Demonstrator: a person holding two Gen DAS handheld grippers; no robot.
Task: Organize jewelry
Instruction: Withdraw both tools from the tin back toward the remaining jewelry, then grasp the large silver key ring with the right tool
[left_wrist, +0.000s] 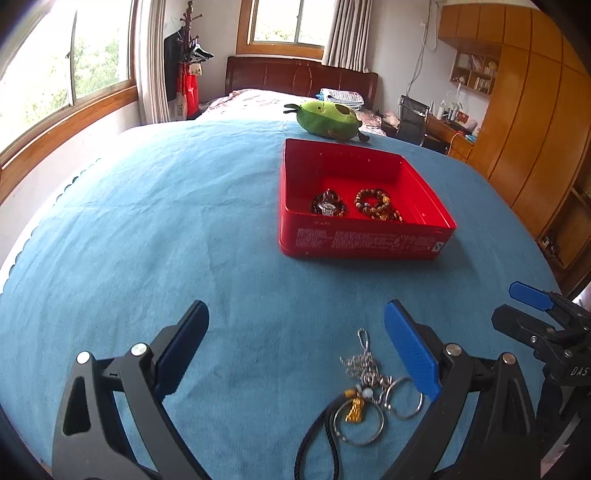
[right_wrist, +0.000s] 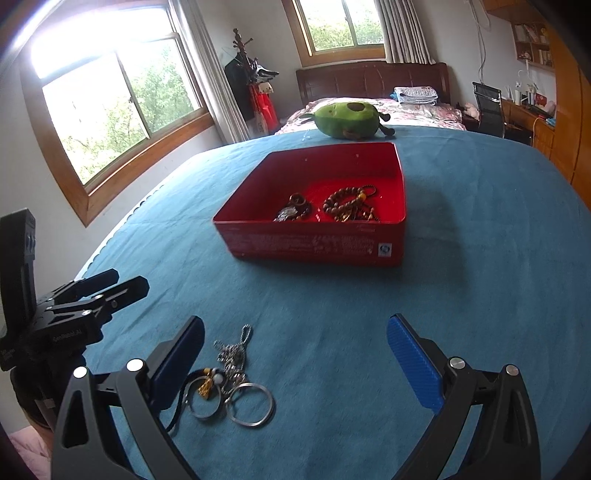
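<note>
The loose jewelry pile lay on the blue tabletop, short of the red tin holding beaded bracelets. Both jaws stood wide and empty. The left hand-held gripper seemingly bracketed the pile, nearer than the right hand-held gripper, whose left finger bordered it

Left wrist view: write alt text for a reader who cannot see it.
An open left gripper hovers over a blue cloth, with a loose pile of jewelry (silver chain, metal rings, black cord, gold charm) near its right finger. Farther back sits an open red tin holding two beaded bracelets, with a green plush toy behind it. The right gripper shows at the right edge.
</note>
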